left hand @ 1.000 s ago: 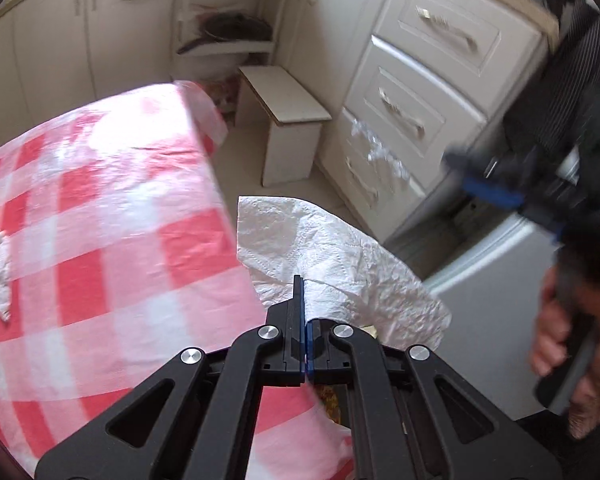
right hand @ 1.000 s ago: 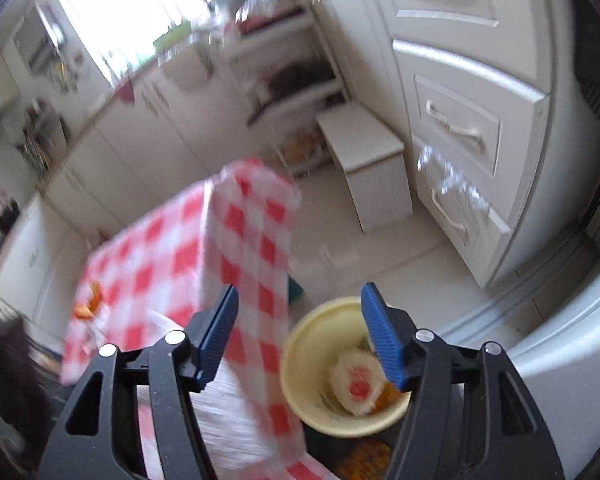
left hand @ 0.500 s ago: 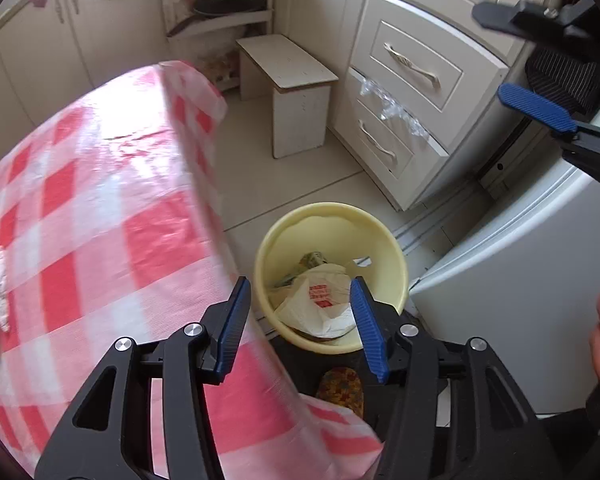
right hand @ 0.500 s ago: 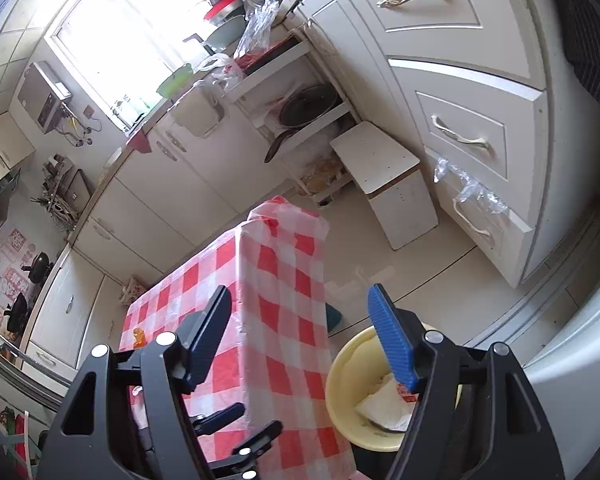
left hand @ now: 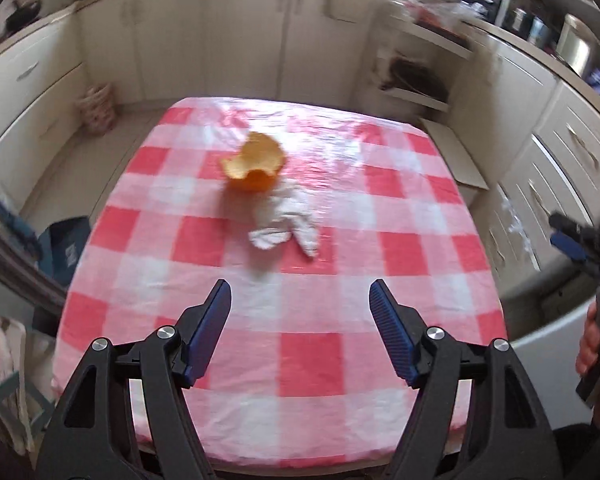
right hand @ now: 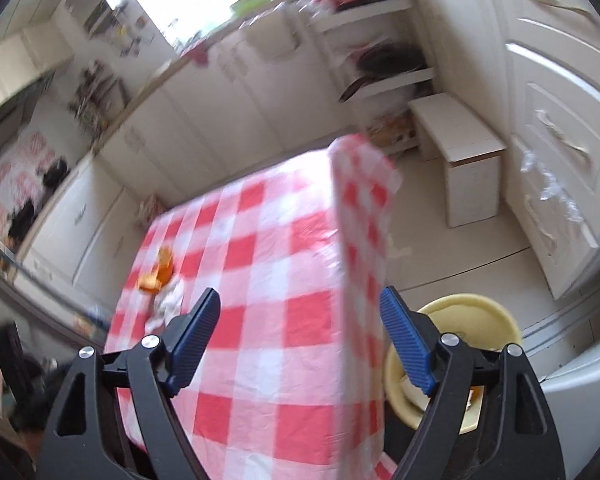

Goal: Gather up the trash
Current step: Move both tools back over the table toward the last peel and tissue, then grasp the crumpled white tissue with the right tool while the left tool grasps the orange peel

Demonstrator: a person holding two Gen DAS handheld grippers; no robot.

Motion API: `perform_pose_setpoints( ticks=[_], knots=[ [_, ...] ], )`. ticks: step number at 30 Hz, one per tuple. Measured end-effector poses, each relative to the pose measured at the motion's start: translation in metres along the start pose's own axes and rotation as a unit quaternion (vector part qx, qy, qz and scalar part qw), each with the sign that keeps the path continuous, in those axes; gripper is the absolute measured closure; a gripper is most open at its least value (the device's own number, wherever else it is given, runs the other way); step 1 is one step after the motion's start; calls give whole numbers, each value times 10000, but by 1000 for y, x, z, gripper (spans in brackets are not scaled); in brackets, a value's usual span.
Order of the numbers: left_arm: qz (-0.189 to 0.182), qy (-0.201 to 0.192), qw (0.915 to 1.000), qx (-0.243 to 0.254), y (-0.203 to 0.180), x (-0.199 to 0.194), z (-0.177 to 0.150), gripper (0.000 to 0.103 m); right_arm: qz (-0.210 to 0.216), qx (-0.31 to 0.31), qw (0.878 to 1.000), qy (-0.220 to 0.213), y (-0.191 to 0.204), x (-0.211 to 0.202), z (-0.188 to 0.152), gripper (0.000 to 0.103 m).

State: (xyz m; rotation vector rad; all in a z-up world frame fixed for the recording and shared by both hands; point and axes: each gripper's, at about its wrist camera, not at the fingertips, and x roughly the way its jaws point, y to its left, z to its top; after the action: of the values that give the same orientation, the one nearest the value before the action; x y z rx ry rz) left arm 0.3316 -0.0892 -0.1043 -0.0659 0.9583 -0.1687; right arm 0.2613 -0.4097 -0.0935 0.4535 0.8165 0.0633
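Kitchen, pale cupboards all round. Tabletop (left hand: 400, 240) wears red-and-white check cloth. Orange peel (left hand: 254, 164) sits near middle, white crumpled tissue (left hand: 286, 222) touching it. Yellow bin (right hand: 472, 316) stands on floor beside tabletop, some trash inside. Our left claw (left hand: 300, 330) opening wide over cloth, nothing between. Our right claw (right hand: 300, 340) opening too, empty.

glossy plastic tablecloth (left hand: 284, 344), crumpled paper tissue (left hand: 286, 226)

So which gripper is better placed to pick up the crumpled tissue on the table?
Left. The left gripper faces the crumpled tissue directly, jaws opening and empty. The right gripper hangs over the table edge beside the yellow bin.
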Motion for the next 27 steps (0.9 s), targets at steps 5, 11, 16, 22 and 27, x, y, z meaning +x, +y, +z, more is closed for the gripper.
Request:
perform_pose_setpoints(
  ticks=[5,11,16,22,27],
  knots=[
    [210,-41,9974,-693,66,3,27,35,14,-1324,9905,364,92,56,-26,22],
    [-242,121,9901,-1377,97,49,58,35,253,-1787,9822,523,160,125,-37,21],
    [-708,445,9744,-2086,112,92,74,35,200,-2119,9749,657,194,164,-41,21],
    [-641,499,9753,-2055,107,115,96,35,144,-2330,9696,740,210,198,-39,21],
    [-576,660,9761,-1988,99,136,107,35,186,-2377,9652,1075,207,215,-37,55]
  ],
)
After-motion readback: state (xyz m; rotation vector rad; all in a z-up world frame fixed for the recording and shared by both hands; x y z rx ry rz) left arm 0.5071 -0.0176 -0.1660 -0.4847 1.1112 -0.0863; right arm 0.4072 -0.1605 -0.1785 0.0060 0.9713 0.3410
